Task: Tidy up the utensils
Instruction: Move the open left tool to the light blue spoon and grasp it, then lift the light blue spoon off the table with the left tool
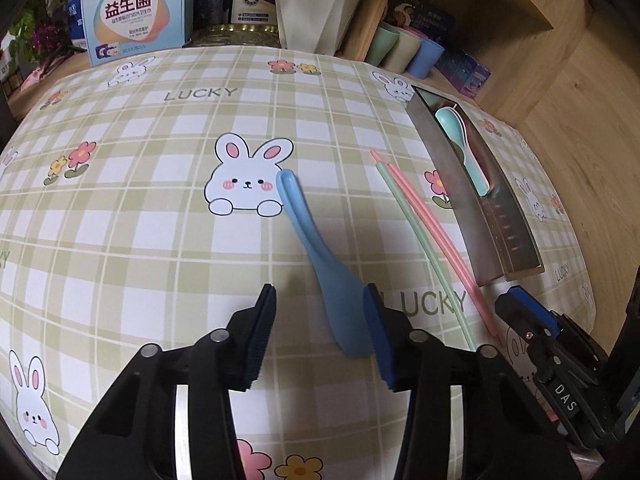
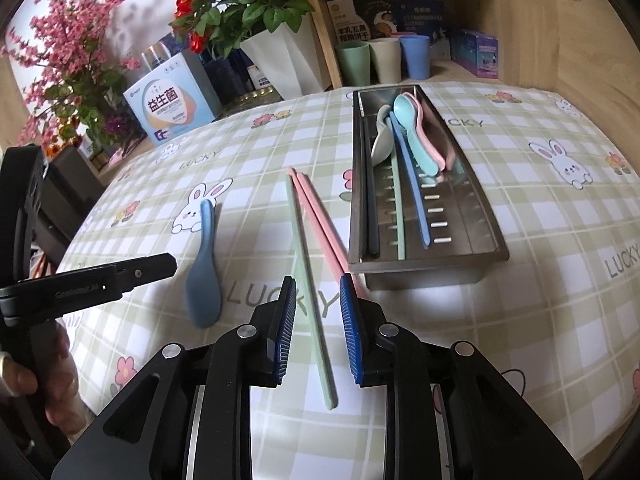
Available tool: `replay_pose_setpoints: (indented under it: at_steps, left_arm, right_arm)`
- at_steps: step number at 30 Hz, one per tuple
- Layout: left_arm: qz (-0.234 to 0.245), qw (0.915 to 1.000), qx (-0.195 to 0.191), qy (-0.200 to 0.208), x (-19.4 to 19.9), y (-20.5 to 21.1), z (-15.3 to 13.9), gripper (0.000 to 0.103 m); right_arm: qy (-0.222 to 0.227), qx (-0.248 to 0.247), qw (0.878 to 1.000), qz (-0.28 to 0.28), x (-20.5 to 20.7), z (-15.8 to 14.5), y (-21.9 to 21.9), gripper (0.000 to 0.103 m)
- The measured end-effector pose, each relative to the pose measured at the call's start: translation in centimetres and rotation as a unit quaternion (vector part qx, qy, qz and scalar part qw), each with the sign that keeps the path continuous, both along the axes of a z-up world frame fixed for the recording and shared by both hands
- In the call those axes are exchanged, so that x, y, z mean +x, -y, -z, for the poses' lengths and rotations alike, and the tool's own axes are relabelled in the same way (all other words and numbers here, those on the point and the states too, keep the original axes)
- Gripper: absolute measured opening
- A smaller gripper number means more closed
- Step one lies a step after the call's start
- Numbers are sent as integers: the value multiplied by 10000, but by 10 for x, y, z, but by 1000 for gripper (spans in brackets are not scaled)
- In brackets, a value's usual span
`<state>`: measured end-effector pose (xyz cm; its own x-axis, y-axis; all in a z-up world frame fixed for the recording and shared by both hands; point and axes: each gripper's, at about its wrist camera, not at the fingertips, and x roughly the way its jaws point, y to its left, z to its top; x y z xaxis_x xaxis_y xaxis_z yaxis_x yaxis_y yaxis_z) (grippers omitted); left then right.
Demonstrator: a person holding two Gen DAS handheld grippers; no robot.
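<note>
A blue spoon [image 1: 316, 248] lies on the checked tablecloth, its bowl end between the jaws of my left gripper [image 1: 319, 296]. That gripper is open: the right pad is at the spoon's edge and the left pad stands clear. My right gripper [image 2: 318, 282] is open low over a green chopstick [image 2: 308, 264], with a pink chopstick [image 2: 320, 224] running under its right finger. The steel tray [image 2: 428, 270] just beyond holds spoons and chopsticks. The blue spoon [image 2: 206, 264] lies to the left, beside one of the left gripper's fingers [image 2: 152, 266].
Pastel cups [image 2: 384, 58], a white flower pot [image 2: 280, 60] and a light blue box [image 2: 172, 108] stand behind the cloth. A wooden shelf wall [image 1: 560, 128] rises to the right of the tray [image 1: 456, 184]. A person's hand [image 2: 24, 380] grips the left tool.
</note>
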<state>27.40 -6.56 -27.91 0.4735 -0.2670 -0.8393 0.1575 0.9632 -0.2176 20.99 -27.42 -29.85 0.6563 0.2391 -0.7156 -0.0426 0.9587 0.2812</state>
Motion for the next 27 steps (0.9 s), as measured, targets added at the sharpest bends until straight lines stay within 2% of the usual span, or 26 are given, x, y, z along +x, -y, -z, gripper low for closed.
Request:
replay_pose_setpoints:
  at_steps: [5,14,19,22,24,27]
  left_arm:
    - [66,9999,15,-80,5,5,4,35]
    - [-94,9986,-293,-421,29,8,19,34]
    - [-86,9980,-393,-479,37,9,25,31]
    - [95,9990,-185,-395,37,14,26,28]
    - [115,9990,-176,-400,37,14,26,27]
    - [93,9990,-76,-421,37,11,25,19]
  right_arm:
    - [31,37,10000,-38,-1,0,0,23]
    - [5,79,10000,-29,0,3,3,23]
    - [-40,119,9999,27,2,6,6,23]
    - [-68,129,9999,15,3,8,5,23]
    - [-77,136,9999,12,4,9,5,23]
    - [-76,138,9999,5,5,9,5,23]
